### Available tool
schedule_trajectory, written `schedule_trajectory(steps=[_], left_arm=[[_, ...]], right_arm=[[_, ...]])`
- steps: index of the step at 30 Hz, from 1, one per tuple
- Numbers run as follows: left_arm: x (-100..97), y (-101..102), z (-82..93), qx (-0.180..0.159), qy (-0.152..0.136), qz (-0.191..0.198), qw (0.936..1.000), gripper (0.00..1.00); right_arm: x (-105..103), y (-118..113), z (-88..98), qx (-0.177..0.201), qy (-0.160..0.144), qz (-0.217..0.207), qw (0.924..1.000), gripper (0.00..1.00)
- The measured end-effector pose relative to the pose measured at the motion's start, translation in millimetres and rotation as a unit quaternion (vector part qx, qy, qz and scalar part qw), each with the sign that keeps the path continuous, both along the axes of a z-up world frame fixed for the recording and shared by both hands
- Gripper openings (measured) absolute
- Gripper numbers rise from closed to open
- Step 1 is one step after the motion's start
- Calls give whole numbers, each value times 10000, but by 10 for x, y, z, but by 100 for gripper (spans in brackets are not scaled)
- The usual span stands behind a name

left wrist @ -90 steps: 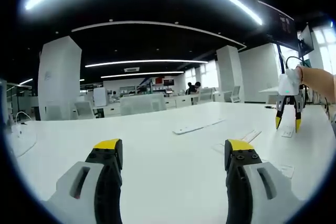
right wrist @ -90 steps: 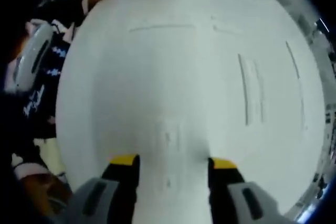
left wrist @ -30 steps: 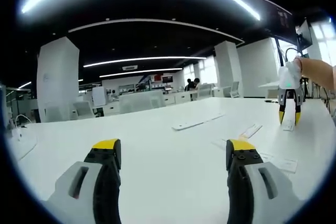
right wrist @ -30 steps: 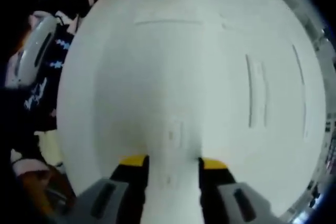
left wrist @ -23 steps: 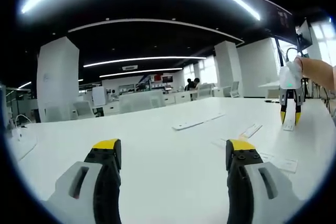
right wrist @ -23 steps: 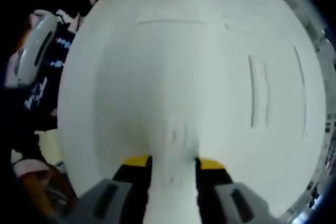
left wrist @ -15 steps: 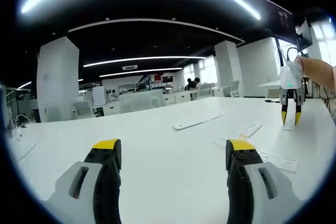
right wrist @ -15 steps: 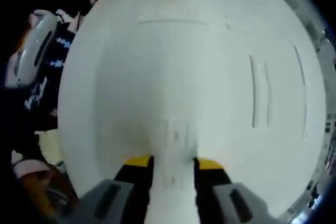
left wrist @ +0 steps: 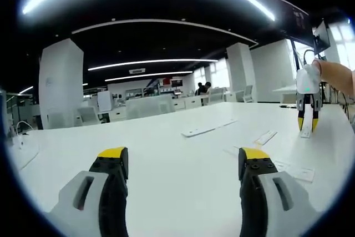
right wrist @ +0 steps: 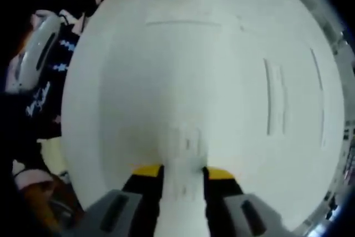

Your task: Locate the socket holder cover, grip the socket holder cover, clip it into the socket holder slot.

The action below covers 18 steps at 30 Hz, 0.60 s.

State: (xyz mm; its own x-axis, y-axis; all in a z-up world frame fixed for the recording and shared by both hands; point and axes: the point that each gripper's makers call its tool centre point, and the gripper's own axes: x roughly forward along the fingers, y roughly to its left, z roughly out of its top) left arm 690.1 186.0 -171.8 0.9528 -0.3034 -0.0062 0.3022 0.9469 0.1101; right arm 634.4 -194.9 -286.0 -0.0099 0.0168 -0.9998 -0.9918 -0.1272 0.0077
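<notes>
Left gripper (left wrist: 183, 162): held low over the white table (left wrist: 166, 154), its yellow-tipped jaws spread wide with bare tabletop between them. Ahead of it and to its right lie several flat white parts: a long white strip (left wrist: 198, 132) farther out, a shorter strip (left wrist: 265, 137) beyond the right jaw, and a small flat piece (left wrist: 302, 175) just off that jaw's outer side.

Right gripper (right wrist: 183, 171): pointed down at the table (right wrist: 166, 70), jaws drawn in against the two long edges of the socket holder cover (right wrist: 185, 165), a small white rectangular plate lying flat between the yellow tips. Whether the plate is lifted clear of the surface cannot be told. From the left gripper view, the same right gripper (left wrist: 307, 124) stands upright far off to the right, tips nearly together just above a white plate (left wrist: 305, 132) on the table, with a person's forearm (left wrist: 337, 77) behind it.

Ahead of the right gripper and to its right lie two long parallel white strips (right wrist: 274, 104); another long strip (right wrist: 180, 23) lies crosswise at the far end of the table. To its left, a person's patterned sleeve (right wrist: 47, 81) shows past the table edge.
</notes>
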Motion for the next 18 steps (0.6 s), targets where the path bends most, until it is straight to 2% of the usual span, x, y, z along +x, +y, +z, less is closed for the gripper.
schedule_trajectory(steps=[18], left_arm=[[22,26,-5,27,25,6,10000,80]], right_arm=[[-1,7,2,-23,3,8,10000,31]])
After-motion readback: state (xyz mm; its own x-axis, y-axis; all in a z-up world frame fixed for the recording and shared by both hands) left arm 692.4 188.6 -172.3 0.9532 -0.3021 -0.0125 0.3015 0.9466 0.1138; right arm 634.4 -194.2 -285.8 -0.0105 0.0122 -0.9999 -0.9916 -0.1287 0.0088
